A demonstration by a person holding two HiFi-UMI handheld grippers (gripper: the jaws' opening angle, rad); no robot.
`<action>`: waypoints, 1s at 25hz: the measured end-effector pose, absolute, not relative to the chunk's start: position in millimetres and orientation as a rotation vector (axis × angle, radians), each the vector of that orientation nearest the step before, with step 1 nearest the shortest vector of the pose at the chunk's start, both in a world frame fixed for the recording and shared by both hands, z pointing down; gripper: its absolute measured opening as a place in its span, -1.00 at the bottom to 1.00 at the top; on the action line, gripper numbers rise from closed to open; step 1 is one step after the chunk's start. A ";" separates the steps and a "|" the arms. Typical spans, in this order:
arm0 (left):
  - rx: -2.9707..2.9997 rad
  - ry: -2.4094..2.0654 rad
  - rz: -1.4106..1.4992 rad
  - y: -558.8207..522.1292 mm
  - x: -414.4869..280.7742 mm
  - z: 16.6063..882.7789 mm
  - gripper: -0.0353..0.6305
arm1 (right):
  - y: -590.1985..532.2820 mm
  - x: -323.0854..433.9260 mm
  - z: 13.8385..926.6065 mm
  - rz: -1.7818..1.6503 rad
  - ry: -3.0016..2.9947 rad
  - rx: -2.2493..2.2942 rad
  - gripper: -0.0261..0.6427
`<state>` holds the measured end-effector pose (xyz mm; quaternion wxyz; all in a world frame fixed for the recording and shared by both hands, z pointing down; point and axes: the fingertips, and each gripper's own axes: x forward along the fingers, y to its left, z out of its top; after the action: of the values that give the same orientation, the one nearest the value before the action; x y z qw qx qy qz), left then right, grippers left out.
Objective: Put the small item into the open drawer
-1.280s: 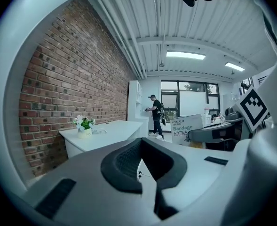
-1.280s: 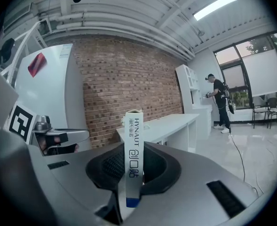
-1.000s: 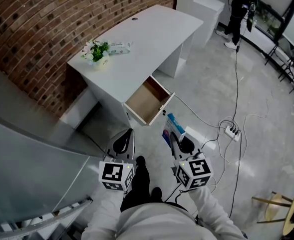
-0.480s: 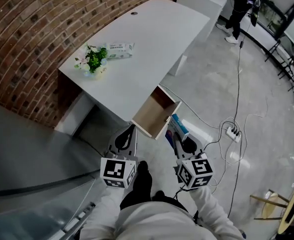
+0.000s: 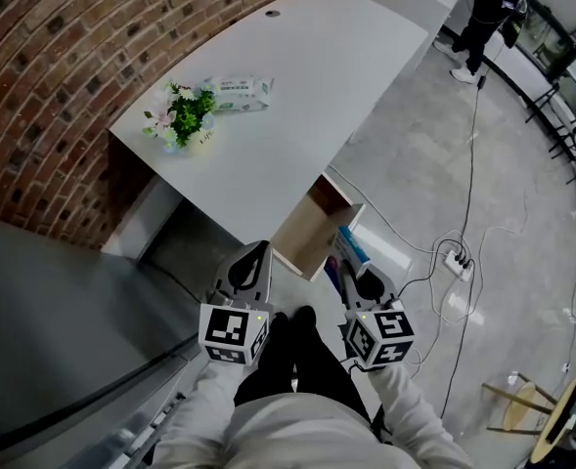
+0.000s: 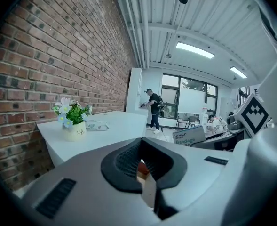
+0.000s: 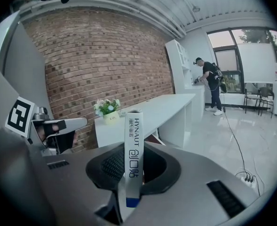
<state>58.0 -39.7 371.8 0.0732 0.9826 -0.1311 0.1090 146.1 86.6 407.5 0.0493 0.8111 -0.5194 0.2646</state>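
Its lower end hidden between the jaws, the bandage box [image 7: 134, 145] is clamped in the right gripper [image 5: 351, 274], just right of the open drawer [image 5: 315, 231]. The left gripper [image 5: 256, 258] is clenched empty.

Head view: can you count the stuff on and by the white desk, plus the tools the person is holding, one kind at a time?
Flower pot: 1
White soft pack: 1
Bandage box: 1
Open drawer: 1
Tools: 2, the left tool and the right tool
Total: 6
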 end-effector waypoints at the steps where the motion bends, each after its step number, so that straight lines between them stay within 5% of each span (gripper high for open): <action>1: 2.948 -0.400 0.331 -42.2 59.3 373.8 -0.85 | 84.0 148.1 411.0 0.811 -1.586 2.460 -0.67; 25: 2.775 -0.737 0.400 -101.5 67.9 425.4 -0.85 | 8.3 194.3 538.8 0.939 -1.672 2.021 -0.67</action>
<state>67.9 -101.5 425.4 0.1211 0.9502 -0.2524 0.1368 194.3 8.3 538.8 0.1771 0.7139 -0.5906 0.3319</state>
